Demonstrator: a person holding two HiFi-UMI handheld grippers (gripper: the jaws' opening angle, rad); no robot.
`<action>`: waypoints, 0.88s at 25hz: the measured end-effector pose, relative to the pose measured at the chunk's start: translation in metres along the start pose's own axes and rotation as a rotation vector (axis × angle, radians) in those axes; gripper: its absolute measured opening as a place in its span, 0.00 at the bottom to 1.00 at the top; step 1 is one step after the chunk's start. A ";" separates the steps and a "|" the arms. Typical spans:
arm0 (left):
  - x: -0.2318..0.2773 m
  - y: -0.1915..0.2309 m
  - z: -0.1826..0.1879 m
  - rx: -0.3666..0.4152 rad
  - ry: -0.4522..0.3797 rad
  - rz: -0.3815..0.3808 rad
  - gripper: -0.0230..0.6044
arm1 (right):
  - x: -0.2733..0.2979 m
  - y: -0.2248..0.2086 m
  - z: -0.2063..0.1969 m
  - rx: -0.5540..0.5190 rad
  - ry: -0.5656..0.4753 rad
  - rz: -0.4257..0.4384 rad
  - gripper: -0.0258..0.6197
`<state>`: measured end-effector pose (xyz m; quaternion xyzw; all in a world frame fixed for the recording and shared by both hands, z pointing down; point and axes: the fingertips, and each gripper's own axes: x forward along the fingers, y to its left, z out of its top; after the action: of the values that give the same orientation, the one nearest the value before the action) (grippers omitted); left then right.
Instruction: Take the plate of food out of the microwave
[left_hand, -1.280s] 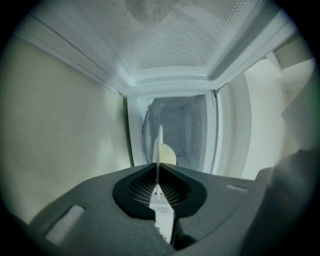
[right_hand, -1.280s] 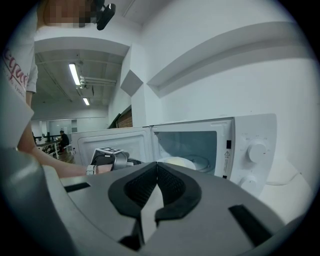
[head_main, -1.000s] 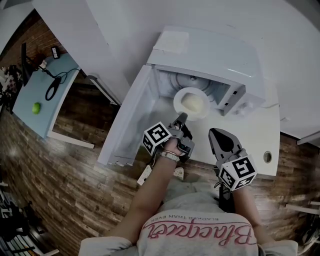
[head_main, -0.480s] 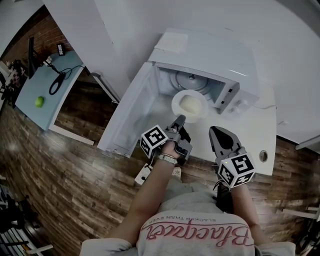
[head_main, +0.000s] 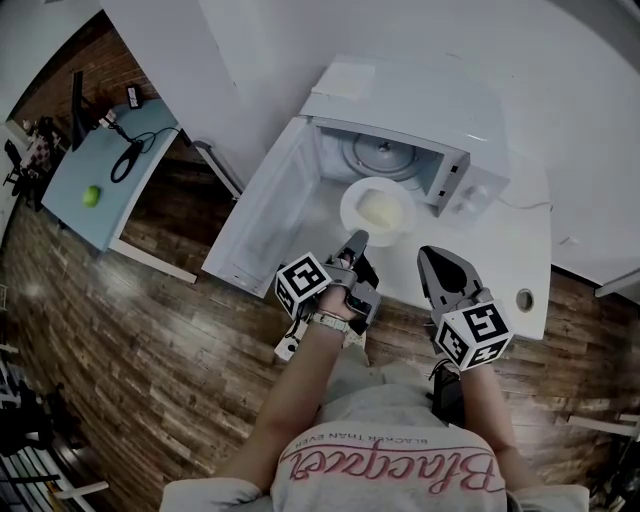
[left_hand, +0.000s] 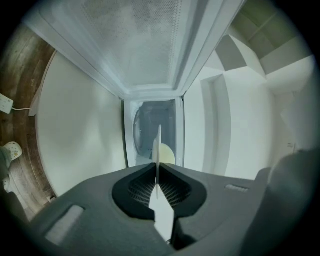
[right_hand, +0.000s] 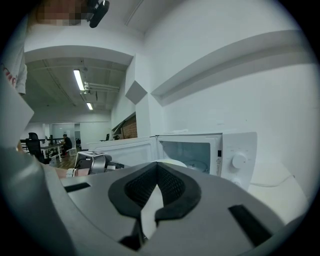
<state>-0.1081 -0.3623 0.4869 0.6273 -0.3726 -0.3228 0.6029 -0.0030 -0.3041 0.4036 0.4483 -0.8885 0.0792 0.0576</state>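
Head view: the microwave (head_main: 400, 105) stands on the white surface (head_main: 505, 255) with its door (head_main: 262, 215) swung wide to the left. The plate (head_main: 348, 213) is just outside the oven mouth, with the bare turntable behind it and a pale mound of food (head_main: 382, 208) in its middle. The left tongs (head_main: 357, 239) reach its near rim. The right tongs (head_main: 427, 259) hang beside it and touch nothing.

Left gripper view: the plate (left_hand: 159, 142) is edge-on, a thin white line running between the jaws. The left tongs (left_hand: 158, 175) are clamped narrow on its rim, and the food (left_hand: 167, 154) shows just past them. The plate looks stiff, thin and glazed, so likely slick and breakable. Held by one spot on the rim, the far side will probably want to dip, and the food could slide that way. A deep bite on the flat of the rim, kept level, seems the safest hold.

Right gripper view: the right tongs (right_hand: 157, 167) are closed tip to tip with nothing in them. The plate (right_hand: 172, 162) peeks over them, in front of the open microwave (right_hand: 235, 160). If the load feels heavy or hot, these tongs could take the rim on the right side to share the weight
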 end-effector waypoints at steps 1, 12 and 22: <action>-0.003 -0.002 -0.002 0.003 0.000 -0.001 0.06 | -0.003 0.002 0.001 0.001 -0.003 0.002 0.06; -0.034 -0.029 -0.029 0.034 0.030 -0.019 0.06 | -0.033 0.014 0.004 0.042 -0.034 -0.006 0.06; -0.057 -0.058 -0.050 0.034 0.035 -0.039 0.06 | -0.055 0.028 0.015 0.034 -0.062 0.010 0.06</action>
<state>-0.0900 -0.2883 0.4300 0.6502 -0.3550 -0.3173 0.5921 0.0062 -0.2473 0.3770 0.4471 -0.8905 0.0808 0.0217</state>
